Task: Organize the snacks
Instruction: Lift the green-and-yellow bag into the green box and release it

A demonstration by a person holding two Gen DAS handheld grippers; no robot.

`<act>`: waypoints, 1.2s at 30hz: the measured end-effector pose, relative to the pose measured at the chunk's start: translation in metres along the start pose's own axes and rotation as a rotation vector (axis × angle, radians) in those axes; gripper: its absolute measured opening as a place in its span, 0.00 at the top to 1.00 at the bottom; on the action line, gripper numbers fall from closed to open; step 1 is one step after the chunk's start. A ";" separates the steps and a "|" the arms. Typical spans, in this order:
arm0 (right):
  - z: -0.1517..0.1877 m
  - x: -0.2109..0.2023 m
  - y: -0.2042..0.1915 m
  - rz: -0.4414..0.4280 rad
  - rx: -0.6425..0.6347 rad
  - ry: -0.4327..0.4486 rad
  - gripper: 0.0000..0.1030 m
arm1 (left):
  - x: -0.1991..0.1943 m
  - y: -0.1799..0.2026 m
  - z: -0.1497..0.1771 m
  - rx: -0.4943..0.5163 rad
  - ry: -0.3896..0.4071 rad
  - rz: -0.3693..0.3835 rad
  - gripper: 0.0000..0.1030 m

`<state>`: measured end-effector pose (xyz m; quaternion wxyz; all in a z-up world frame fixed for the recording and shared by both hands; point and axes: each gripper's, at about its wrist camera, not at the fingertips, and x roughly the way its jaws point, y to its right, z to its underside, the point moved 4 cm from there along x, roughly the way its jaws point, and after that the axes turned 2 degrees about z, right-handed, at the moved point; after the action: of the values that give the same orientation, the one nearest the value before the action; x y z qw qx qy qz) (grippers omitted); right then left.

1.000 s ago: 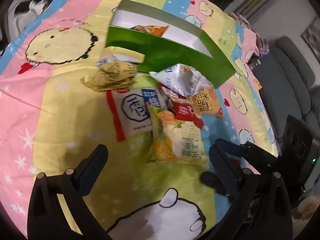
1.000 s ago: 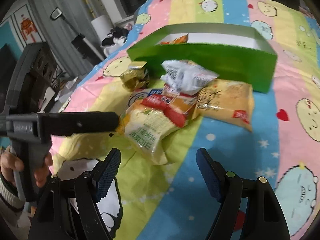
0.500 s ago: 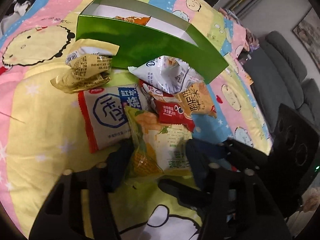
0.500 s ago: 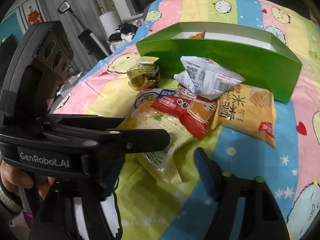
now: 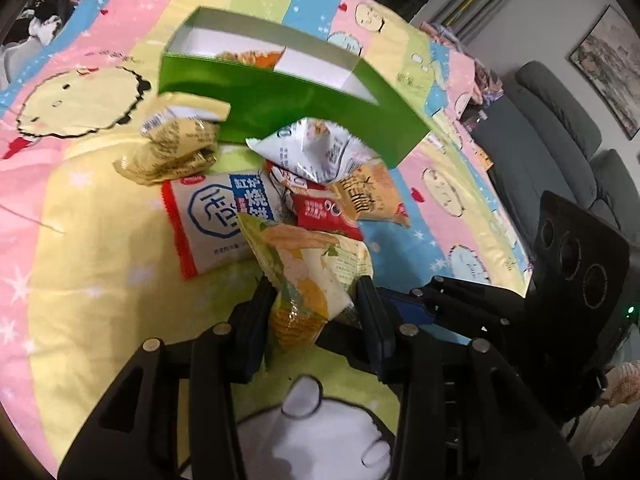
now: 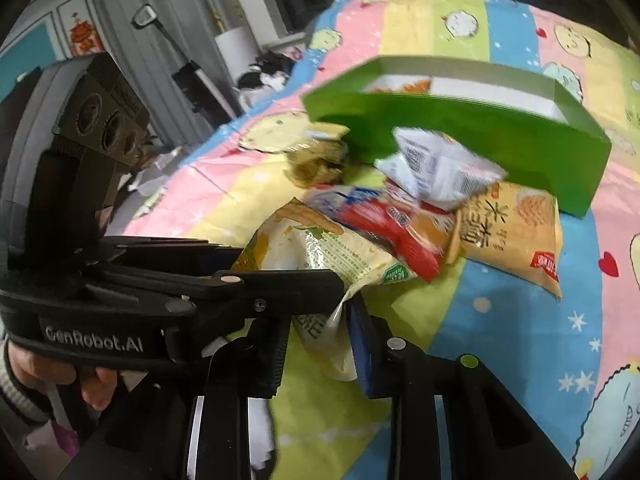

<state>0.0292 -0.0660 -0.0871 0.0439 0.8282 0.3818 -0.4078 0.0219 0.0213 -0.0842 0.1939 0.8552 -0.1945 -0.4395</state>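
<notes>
A yellow corn snack bag [image 5: 316, 264] lies nearest in a heap of snacks on the cartoon bedspread. My left gripper [image 5: 316, 300] is closing on its near end, pads pressing both sides. My right gripper [image 6: 320, 328] is closing on the bag's [image 6: 340, 256] lower corner, which is pinched between its fingers. Each gripper shows in the other's view: the right fingers [image 5: 404, 310] reach in from the right, the left fingers [image 6: 280, 284] from the left. Behind the heap stands an open green box [image 5: 280, 108] with an orange packet [image 5: 256, 58] inside.
Also in the heap are a white, blue and red packet [image 5: 216, 220], a crumpled gold packet [image 5: 176, 152], a white packet [image 5: 316, 152], a red packet [image 5: 324, 216] and an orange-yellow packet [image 5: 368, 200]. A grey sofa [image 5: 560, 120] stands to the right. A hand [image 6: 96, 384] holds the left gripper.
Both grippers went from wide open to closed around the corn snack bag, coming in from either side. The bag's near end is now bunched up between the pads.
</notes>
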 end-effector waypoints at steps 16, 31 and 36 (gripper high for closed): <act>-0.061 -0.032 -0.008 0.026 -0.078 0.185 0.71 | -0.033 0.014 -0.061 0.042 0.151 0.008 0.60; -0.140 0.004 0.073 0.104 0.016 0.219 0.71 | 0.033 -0.003 -0.169 -0.022 0.124 0.036 0.61; -0.144 0.022 0.088 0.132 0.041 0.176 0.69 | 0.048 -0.016 -0.178 -0.068 0.107 -0.007 0.36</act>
<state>0.1889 -0.0595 -0.0280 0.0201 0.8849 0.3206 -0.3374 0.1974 0.0394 -0.0293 0.2313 0.8712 -0.1660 -0.3999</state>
